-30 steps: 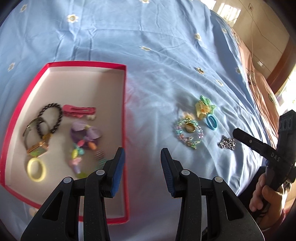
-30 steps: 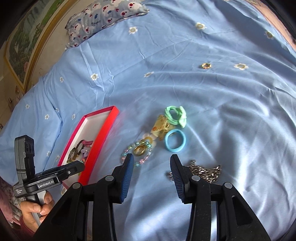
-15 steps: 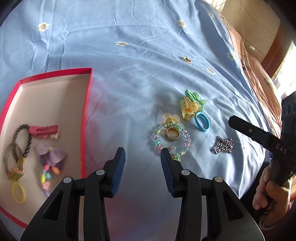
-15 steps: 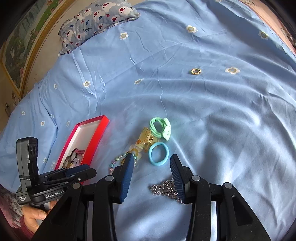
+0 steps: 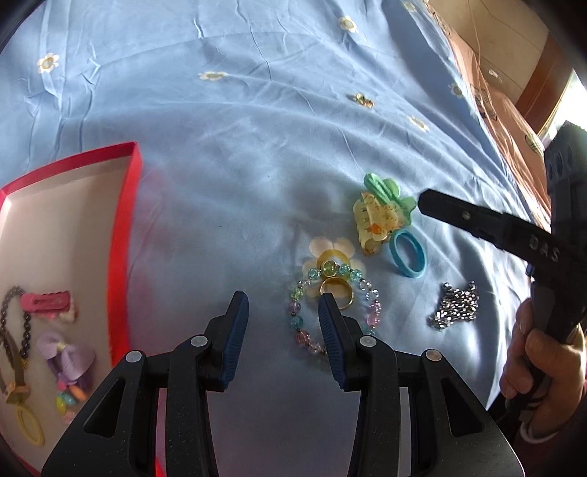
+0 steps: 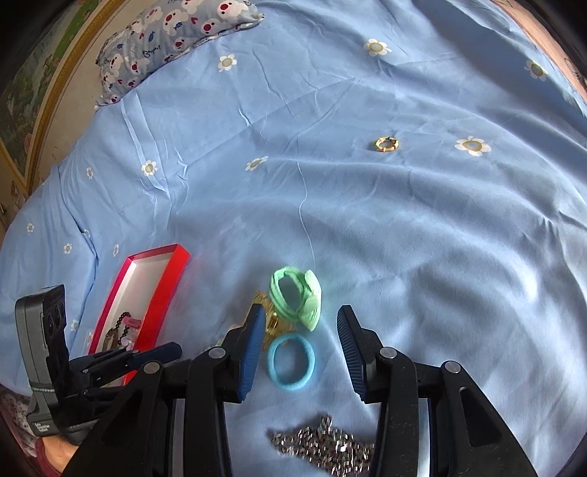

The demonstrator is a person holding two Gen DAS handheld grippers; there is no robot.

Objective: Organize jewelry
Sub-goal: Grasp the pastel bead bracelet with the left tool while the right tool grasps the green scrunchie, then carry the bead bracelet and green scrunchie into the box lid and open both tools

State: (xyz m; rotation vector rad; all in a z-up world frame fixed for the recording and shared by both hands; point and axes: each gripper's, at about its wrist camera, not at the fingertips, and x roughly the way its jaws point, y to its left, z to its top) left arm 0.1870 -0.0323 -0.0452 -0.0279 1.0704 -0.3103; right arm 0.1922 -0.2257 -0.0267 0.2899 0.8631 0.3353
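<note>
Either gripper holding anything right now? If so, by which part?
Nothing held. Left gripper and right gripper both stand open above the bedsheet, fingers empty.

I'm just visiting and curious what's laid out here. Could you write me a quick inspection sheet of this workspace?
Surface: blue flowered bedsheet, wrinkled.
Job's things: red box holding several pieces; bead bracelet, blue hair tie, green scrunchie, silver chain and a small gold ring loose on the sheet.
Clutter: nothing seen.
Grippers: left gripper and right gripper both open, holding nothing.
Cables: nothing seen.
Surroundings: patterned pillow at the bed's far end.
</note>
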